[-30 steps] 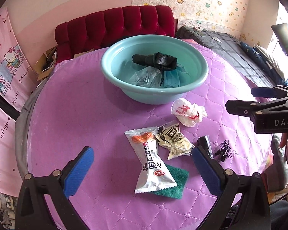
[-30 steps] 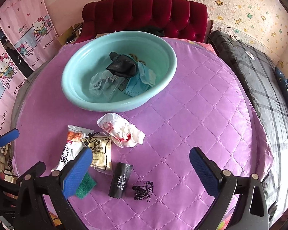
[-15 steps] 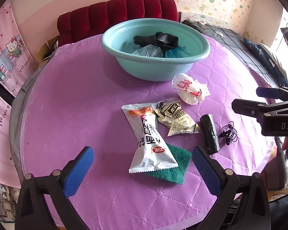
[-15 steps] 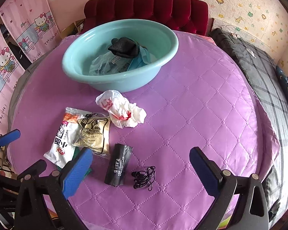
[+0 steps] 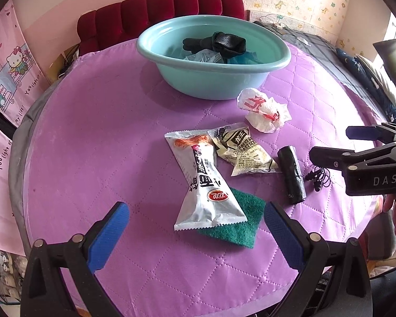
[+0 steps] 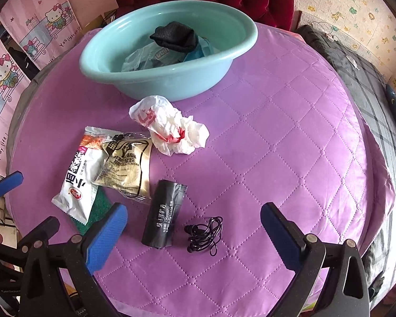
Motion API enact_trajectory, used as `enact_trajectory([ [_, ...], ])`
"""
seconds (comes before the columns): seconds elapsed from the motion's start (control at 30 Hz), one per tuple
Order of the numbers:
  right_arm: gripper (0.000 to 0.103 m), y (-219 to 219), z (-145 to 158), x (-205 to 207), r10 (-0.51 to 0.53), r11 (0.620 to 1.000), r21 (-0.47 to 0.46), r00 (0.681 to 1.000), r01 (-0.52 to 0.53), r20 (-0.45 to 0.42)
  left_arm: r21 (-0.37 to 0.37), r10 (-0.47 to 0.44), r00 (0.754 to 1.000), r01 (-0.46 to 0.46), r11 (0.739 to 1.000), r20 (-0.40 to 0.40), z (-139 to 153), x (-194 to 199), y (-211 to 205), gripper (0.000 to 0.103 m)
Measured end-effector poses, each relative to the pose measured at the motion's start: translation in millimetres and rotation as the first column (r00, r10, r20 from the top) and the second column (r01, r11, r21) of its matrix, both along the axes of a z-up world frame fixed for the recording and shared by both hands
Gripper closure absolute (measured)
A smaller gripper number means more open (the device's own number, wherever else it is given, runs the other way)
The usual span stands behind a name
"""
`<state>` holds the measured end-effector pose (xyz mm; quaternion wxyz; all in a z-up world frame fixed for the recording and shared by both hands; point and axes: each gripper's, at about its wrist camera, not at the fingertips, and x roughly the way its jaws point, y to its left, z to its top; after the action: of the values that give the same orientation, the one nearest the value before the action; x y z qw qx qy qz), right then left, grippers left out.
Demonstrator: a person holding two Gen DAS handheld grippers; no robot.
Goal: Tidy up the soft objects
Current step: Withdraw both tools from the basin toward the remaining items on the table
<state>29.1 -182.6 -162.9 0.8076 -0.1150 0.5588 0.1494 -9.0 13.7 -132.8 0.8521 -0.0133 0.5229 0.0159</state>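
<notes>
A teal basin stands at the back of the purple quilted table and holds a black cloth, a clear bag and a blue item. In front lie a crumpled white bag, a silver snack packet, a beige powder packet, a green scouring pad, a black roll and black earphones. My left gripper is open over the snack packet and pad. My right gripper is open over the roll and earphones.
A red tufted sofa stands behind the table. A grey plaid bed runs along the right. Pink cartoon curtains hang at the left. The table's front edge is close below my grippers.
Both grippers have drawn back and dropped lower toward the near edge of the table; the basin looks farther off and the loose items sit nearer my fingers. Nothing on the table moved.
</notes>
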Motion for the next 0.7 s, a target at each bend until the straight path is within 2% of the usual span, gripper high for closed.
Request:
enact_trajectory([
  [0.37, 0.002, 6.8, -28.1, 15.2, -0.005, 1.0, -0.002, 0.997, 0.005, -0.073, -0.006, 0.022, 0.999, -0.022, 1.0, -0.028, -11.7, 0.6, 3.2, 0.0],
  [0.47, 0.009, 10.8, -34.4, 21.2, 0.002, 1.0, -0.006, 0.997, -0.002, -0.082, -0.012, 0.032, 0.999, -0.033, 0.999, -0.036, -14.8, 0.6, 5.2, 0.0],
  [0.6, 0.012, 13.1, -45.2, 29.5, 0.004, 1.0, -0.01, 0.994, -0.005, -0.107, -0.017, 0.042, 0.998, -0.042, 0.999, -0.038, -17.2, 2.2, 7.3, 0.0],
  [0.63, 0.015, 10.8, -50.0, 32.9, 0.002, 1.0, -0.012, 0.993, -0.004, -0.114, -0.016, 0.043, 0.998, -0.044, 0.999, -0.04, -17.9, 3.2, 8.1, 0.0],
  [0.7, 0.027, 12.7, -54.6, 37.1, 0.004, 1.0, -0.014, 0.992, -0.006, -0.127, -0.015, 0.048, 0.998, -0.049, 0.999, -0.042, -19.1, 4.8, 9.2, 0.0],
])
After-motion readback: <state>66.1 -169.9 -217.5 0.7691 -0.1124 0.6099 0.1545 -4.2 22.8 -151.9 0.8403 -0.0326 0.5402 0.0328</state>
